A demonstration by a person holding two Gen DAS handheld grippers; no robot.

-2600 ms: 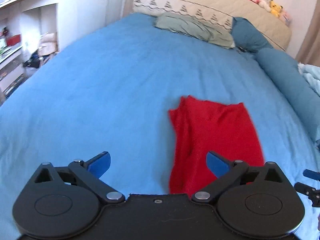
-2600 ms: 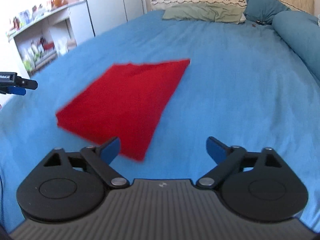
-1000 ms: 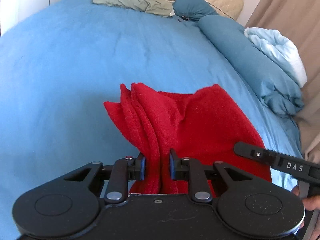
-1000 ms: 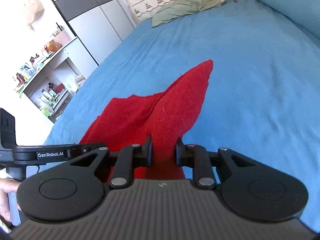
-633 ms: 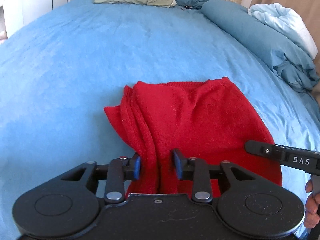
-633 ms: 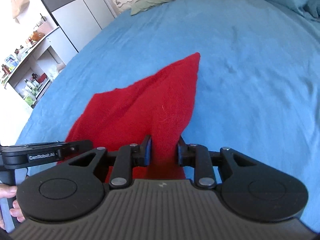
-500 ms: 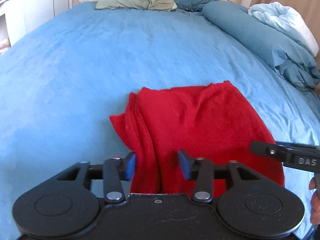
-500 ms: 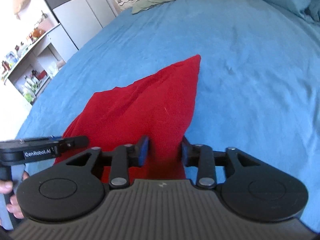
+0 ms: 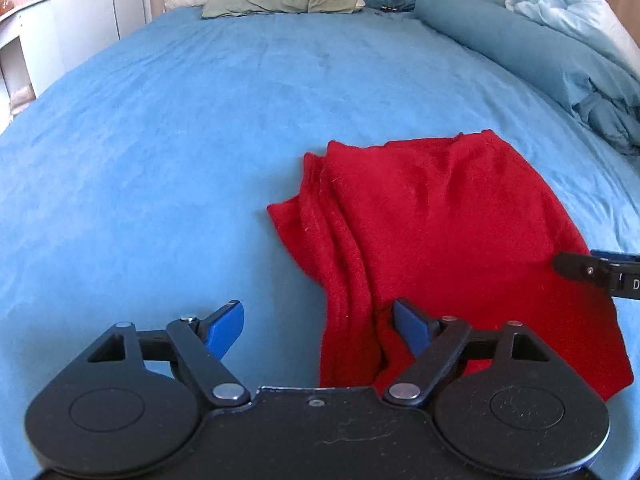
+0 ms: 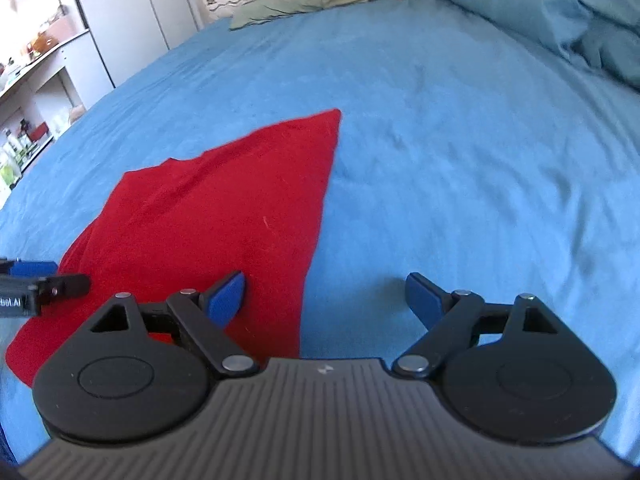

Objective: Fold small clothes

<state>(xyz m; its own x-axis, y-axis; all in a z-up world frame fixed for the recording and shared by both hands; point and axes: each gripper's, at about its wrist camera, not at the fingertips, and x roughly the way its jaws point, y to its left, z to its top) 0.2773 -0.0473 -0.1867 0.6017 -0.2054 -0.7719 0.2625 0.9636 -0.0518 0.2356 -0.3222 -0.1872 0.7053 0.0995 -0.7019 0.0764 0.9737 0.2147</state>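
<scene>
Now we are at the release that ends a fold; our left claw (image 9: 318, 328) and our right claw (image 10: 325, 296) are both spreading their jaws, already wide, and neither has hold of anything. We see the red garment (image 9: 440, 232) lying doubled on the blue bedspread (image 9: 160, 140). It sits ahead of the left claw and mostly off to its right, with its bunched near edge passing between that claw's blue pads without being pressed; from the right claw it lies ahead and to the left, its straight side edge running down between the jaws, the left pad (image 10: 226, 300) over red cloth and the right pad (image 10: 422, 298) over bare bedspread. We can see each claw's tip at the edge of the other's view, so the two sit close on either side of the near hem.

We judge this fold laid but untidy; the side of the garment ahead of the left claw is ridged into several long pleats, while the side ahead of the right claw lies flat. Next we should lift both claws clear without snagging the knit; then either smooth those pleats or take a fresh pair of corners for another fold, keeping the stacked layers from sliding apart.
</scene>
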